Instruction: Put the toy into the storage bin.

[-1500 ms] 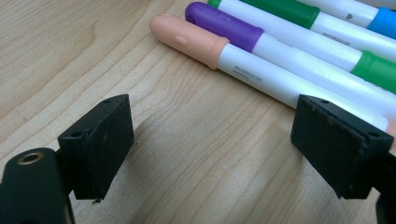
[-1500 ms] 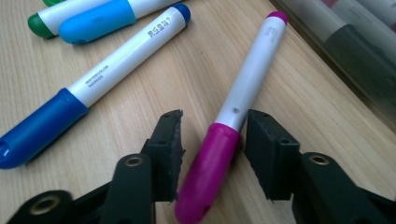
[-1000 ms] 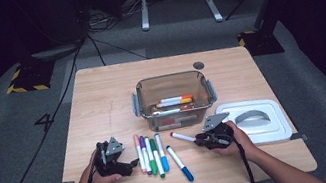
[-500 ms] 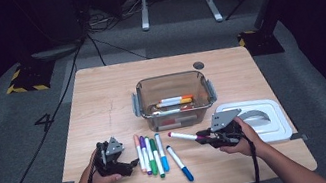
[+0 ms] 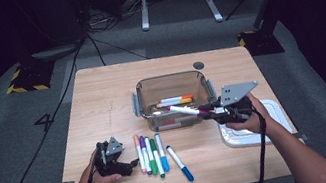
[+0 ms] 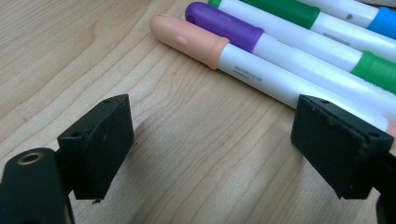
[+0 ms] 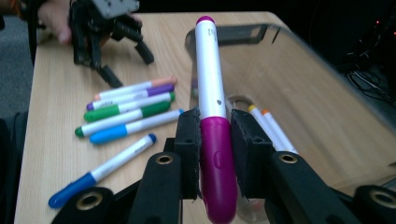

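High view: the right gripper (image 5: 207, 109) clamps a magenta marker (image 5: 184, 110) over the clear bin (image 5: 139, 101), at table centre, pointing ten o'clock.

Left gripper view: the left gripper (image 6: 210, 149) gapes empty.

Right gripper view: light, stiff, slick barrel; cap-end grip looks secure.

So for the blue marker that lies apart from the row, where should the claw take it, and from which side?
Grip the blue marker at the middle of its white barrel, coming from above with the jaws across its width. It lies flat and slanted, apart from the other markers, so both long sides are free; the left claw, open, is nearest.
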Tool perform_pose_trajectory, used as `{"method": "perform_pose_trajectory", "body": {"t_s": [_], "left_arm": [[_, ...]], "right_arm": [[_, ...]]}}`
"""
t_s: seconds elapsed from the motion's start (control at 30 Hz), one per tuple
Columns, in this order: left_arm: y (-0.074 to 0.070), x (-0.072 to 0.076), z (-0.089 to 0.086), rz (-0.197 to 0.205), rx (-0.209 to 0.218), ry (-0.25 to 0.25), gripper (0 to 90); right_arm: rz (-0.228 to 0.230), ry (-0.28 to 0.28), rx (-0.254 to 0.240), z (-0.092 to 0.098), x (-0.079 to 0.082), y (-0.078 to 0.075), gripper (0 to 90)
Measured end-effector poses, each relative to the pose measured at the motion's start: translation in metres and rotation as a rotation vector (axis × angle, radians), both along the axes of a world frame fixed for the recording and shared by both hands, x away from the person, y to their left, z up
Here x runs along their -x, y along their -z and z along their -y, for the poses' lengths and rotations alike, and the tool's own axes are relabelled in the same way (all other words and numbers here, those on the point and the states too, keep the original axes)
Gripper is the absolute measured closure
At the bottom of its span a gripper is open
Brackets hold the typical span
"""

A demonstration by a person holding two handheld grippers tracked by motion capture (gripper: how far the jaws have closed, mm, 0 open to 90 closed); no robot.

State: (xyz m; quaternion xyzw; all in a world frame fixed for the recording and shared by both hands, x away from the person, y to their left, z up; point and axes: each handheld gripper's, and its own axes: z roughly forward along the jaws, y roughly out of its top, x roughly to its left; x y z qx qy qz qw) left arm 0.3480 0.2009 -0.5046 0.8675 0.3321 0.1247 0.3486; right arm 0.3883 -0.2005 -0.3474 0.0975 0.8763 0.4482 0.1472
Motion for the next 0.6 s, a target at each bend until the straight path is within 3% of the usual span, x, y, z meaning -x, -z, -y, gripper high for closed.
{"method": "perform_pose_trajectory", "body": {"t_s": [0.23,0.6], "left_arm": [[0.000,0.000,0.000,0.000,0.000,0.000,13.5],[0.000,0.000,0.000,0.000,0.000,0.000,13.5]], "right_arm": [[0.011,-0.017,0.043,-0.020,-0.028,-0.017,74.2],[0.000,-0.023,0.144,-0.047,-0.072,-0.005,74.2]]}}
